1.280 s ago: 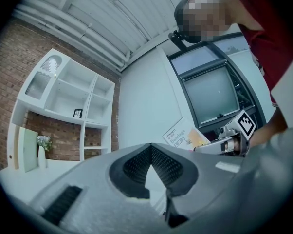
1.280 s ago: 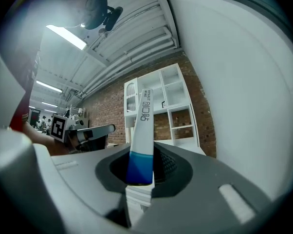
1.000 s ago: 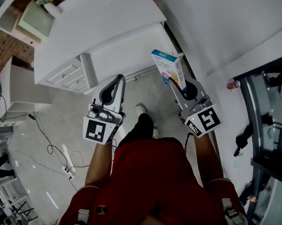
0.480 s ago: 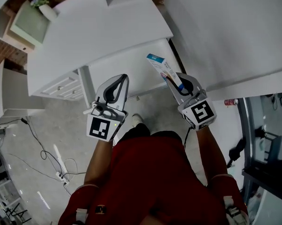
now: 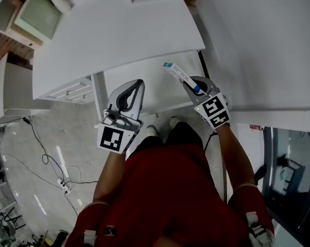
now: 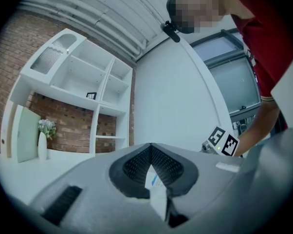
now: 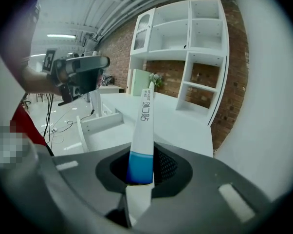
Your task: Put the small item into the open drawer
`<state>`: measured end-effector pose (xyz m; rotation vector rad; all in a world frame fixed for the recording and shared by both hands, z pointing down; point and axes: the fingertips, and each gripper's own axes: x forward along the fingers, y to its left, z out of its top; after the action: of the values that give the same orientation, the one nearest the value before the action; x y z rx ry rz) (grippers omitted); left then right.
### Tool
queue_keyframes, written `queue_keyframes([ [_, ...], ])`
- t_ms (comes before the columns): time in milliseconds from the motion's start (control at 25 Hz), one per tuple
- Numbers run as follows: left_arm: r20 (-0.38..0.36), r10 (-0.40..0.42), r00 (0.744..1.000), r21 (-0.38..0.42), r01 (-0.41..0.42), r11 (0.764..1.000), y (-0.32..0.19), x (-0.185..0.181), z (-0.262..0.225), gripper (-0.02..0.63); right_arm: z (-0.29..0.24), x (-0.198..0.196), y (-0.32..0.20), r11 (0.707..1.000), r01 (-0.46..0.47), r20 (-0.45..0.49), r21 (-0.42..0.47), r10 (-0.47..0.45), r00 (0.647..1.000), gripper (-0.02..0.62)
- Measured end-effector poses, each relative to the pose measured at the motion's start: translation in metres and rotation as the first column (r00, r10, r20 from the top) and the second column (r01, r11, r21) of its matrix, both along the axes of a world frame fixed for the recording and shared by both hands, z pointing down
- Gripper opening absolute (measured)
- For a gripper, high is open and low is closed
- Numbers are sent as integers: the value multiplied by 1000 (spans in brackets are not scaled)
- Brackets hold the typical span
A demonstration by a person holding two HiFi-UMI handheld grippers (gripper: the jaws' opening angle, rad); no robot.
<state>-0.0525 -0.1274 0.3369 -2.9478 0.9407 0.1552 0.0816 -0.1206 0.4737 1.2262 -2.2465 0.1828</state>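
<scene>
Right gripper [image 7: 141, 168]: the fingers are clamping the blue end of a slim white carton [image 7: 143, 123], the small item. The carton is rising tilted out of the fingers. Dark lettering is running along its narrow face, too distorted to read with certainty. In the head view the right gripper [image 5: 192, 84] is holding the carton [image 5: 176, 74] in the air, pointing away from the person and leftward. It is hanging over the open drawer [image 5: 155, 95], a flat white tray pulled out below the tabletop [image 5: 119, 30] edge, and is not touching it.

Left gripper [image 6: 150, 152]: the fingers are resting clenched, tips meeting, and gripping nothing. In the head view the left gripper [image 5: 140, 82] is hovering beside the drawer's left wall, well apart from the carton.

Marker cubes [image 5: 214, 111] on both grippers are showing black-and-white square patterns and no words.

Surroundings: the person in a red shirt [image 5: 165, 189] is standing at the drawer's front. A white vase of flowers [image 5: 57, 1] and a pale green panel [image 5: 36, 22] are standing at the tabletop's far left. White shelving [image 7: 185, 48] is backing onto a brick wall [image 7: 234, 57]. Cables [image 5: 52, 163] are lying on the grey floor.
</scene>
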Motion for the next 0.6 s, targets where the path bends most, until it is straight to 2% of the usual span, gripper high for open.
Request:
queue_keyframes([
  [320, 46, -119, 992, -36, 121, 992, -26, 7, 11, -2, 63, 11, -48, 987, 91, -83, -135, -103, 991, 66],
  [600, 84, -205, 975, -51, 210, 976, -43, 7, 19, -2, 125, 18, -74, 958, 126, -160, -259, -171, 972, 66],
])
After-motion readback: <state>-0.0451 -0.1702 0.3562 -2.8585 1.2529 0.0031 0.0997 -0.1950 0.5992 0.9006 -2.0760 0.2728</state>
